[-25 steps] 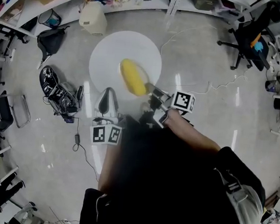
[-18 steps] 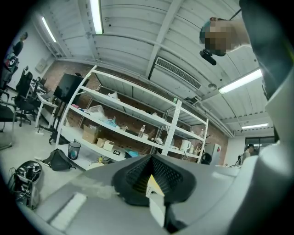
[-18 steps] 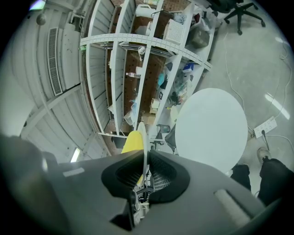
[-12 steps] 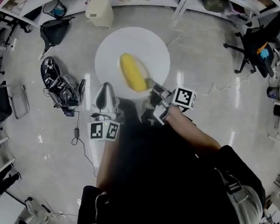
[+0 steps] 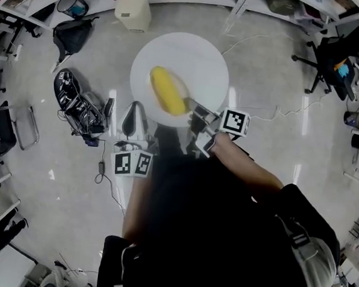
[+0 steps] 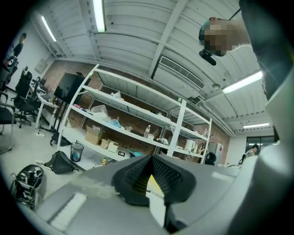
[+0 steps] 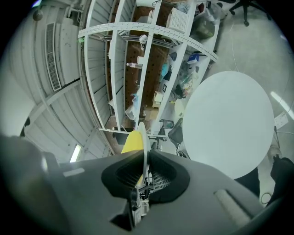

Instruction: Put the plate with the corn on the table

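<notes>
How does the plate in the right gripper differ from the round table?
The plate is held in the air, with its rim pinched by the right gripper, while the table stands on the floor. The plate carries the yellow corn, whereas the table's top looks bare. The table is much wider than the plate. Both are white.
</notes>
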Demonstrator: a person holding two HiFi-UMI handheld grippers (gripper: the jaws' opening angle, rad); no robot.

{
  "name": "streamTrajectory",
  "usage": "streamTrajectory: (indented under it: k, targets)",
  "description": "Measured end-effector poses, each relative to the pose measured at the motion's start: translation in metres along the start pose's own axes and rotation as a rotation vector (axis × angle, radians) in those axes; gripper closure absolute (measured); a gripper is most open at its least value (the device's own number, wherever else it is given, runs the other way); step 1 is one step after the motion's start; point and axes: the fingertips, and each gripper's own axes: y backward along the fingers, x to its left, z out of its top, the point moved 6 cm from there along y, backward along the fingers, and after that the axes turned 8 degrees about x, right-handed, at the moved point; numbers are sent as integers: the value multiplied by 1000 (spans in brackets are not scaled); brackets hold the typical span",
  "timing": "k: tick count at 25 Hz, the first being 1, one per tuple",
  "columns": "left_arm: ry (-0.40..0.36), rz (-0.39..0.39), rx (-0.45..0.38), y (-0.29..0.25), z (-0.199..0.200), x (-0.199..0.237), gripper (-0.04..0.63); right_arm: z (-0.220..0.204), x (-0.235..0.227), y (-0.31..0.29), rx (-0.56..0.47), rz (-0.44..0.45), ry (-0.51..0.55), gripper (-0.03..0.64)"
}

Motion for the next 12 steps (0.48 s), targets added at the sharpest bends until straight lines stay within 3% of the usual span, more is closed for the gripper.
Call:
streamTrajectory:
  k: [12]
  targets:
    - [32,0,3,-16,-1,36,591,11,-13,-40,7,-16,29,578]
